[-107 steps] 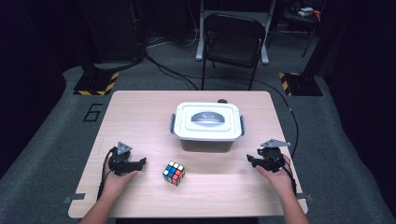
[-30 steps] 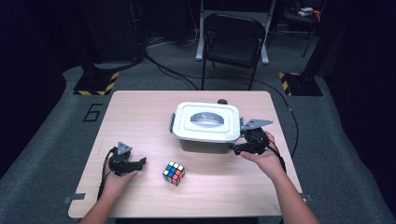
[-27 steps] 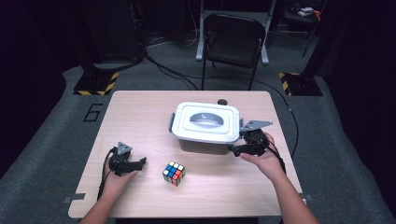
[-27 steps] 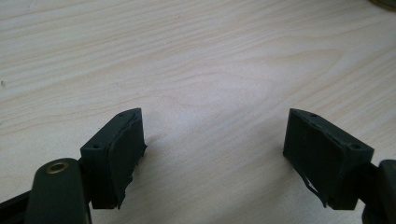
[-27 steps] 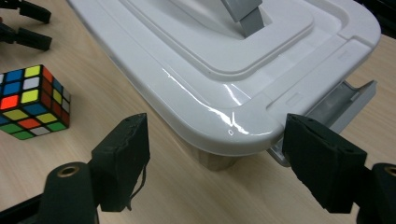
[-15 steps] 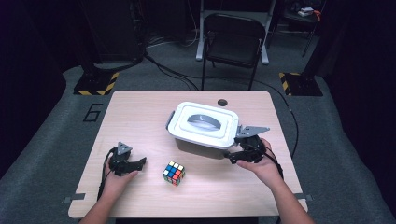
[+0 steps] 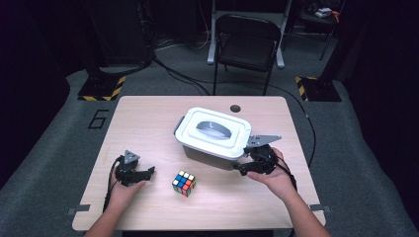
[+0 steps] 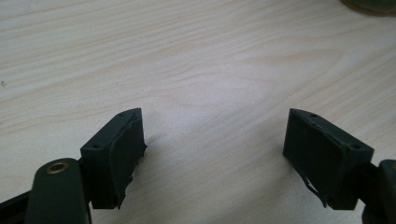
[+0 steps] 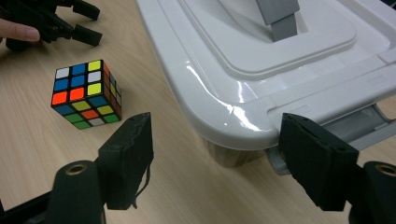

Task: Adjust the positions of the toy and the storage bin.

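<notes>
While closing, right tongs (image 9: 215, 158) straddle bin corner (image 9: 243, 121).

On your table (image 7: 148, 123) you have a colour-tiled puzzle cube (image 7: 184, 183) lying near the near edge, a little left of the middle. A round dark hole (image 7: 235, 108) sits at the far edge, right of centre. Beyond the far edge you can see a black folding chair (image 7: 247, 47). Off the left edge the floor carries a number 6 (image 7: 100, 119), and yellow-and-black striped bases (image 7: 101, 88) flank the far corners.
</notes>
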`<state>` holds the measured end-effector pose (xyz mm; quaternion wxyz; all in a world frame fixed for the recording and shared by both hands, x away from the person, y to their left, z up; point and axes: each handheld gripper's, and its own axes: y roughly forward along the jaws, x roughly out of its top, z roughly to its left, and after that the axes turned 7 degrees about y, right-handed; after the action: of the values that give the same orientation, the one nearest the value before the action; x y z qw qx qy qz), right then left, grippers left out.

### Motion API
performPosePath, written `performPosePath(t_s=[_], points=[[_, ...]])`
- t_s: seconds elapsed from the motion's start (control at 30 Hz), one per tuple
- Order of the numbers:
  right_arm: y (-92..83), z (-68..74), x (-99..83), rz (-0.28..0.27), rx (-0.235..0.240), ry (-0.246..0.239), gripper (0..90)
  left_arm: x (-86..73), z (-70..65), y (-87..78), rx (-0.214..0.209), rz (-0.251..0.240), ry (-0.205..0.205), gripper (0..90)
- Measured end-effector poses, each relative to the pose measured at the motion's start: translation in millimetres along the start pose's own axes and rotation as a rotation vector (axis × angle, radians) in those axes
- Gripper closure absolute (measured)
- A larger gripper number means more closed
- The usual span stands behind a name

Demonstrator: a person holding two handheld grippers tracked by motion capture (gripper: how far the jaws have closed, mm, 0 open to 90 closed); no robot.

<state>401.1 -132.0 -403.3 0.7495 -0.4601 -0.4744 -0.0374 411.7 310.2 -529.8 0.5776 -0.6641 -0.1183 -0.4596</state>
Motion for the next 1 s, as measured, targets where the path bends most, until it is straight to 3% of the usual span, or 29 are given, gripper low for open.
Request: performPosePath(t_s=[0.27,0.67,1.0], points=[[0.1,-13.0,14.5,0.000,-0.010,0.019,30.8,0.0,0.0,0.0,0.000,0.000,0.000,20.1],[7.7,-16.4,47.1,-0.031,-0.032,-0.032,35.8,-0.1,-0.2,-0.2,-0.001,0.000,0.000,20.2],[33.8,-22.3,64.0,0.005,-0.033,-0.045,36.2,-0.4,-0.6,-0.3,0.000,-0.003,-0.002,20.2]])
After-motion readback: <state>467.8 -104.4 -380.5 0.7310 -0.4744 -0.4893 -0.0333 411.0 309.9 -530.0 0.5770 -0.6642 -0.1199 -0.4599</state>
